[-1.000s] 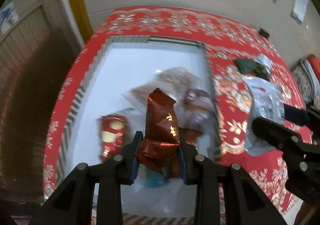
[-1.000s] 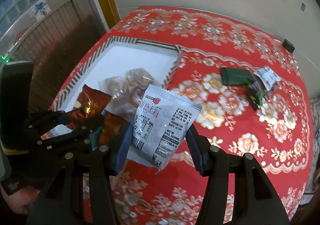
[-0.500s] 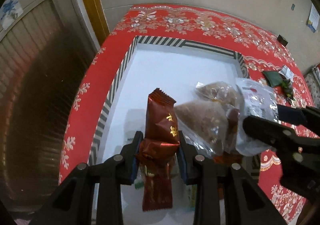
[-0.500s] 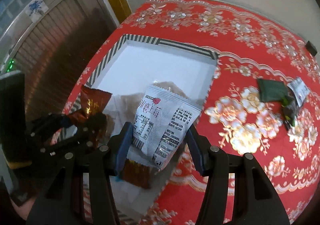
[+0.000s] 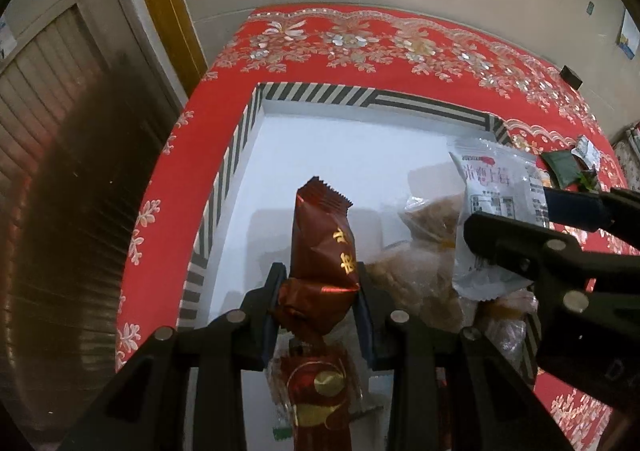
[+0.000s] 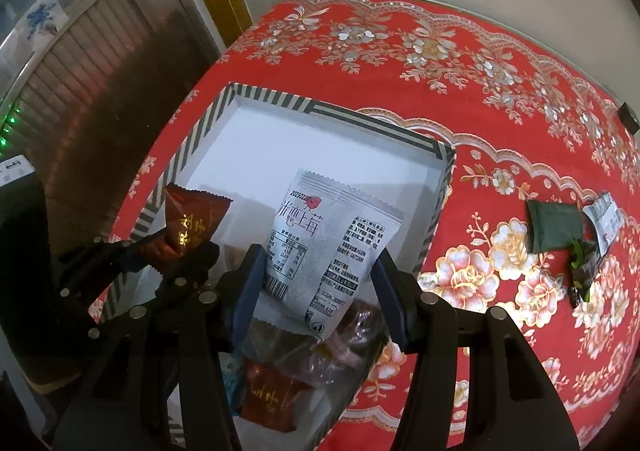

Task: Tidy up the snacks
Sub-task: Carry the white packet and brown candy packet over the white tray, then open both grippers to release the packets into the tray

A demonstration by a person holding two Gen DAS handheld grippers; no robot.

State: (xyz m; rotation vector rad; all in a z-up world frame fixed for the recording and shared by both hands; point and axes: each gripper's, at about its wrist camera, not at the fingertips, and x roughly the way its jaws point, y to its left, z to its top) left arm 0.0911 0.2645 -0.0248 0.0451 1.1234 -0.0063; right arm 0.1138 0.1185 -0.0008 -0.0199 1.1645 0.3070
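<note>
My left gripper (image 5: 320, 303) is shut on a dark red snack packet (image 5: 322, 247) and holds it above the white box with the striped rim (image 5: 316, 94). My right gripper (image 6: 320, 291) is shut on a white snack packet (image 6: 328, 239) with a strawberry print, also over the box (image 6: 280, 103). The white packet (image 5: 496, 191) and right gripper show at the right of the left wrist view. The red packet (image 6: 192, 219) shows at the left of the right wrist view. Several snacks lie in the box's near end, among them clear bags (image 5: 424, 263) and a red packet (image 5: 320, 391).
The box stands on a table with a red floral cloth (image 6: 460, 59). A dark green packet (image 6: 554, 225) and a small white wrapper (image 6: 606, 219) lie on the cloth to the right. A wall stands behind the table, a door and shutter at the left.
Both grippers have moved left and forward over the box, each still holding its packet. The white packet has come from over the cloth to above the box's right side.
</note>
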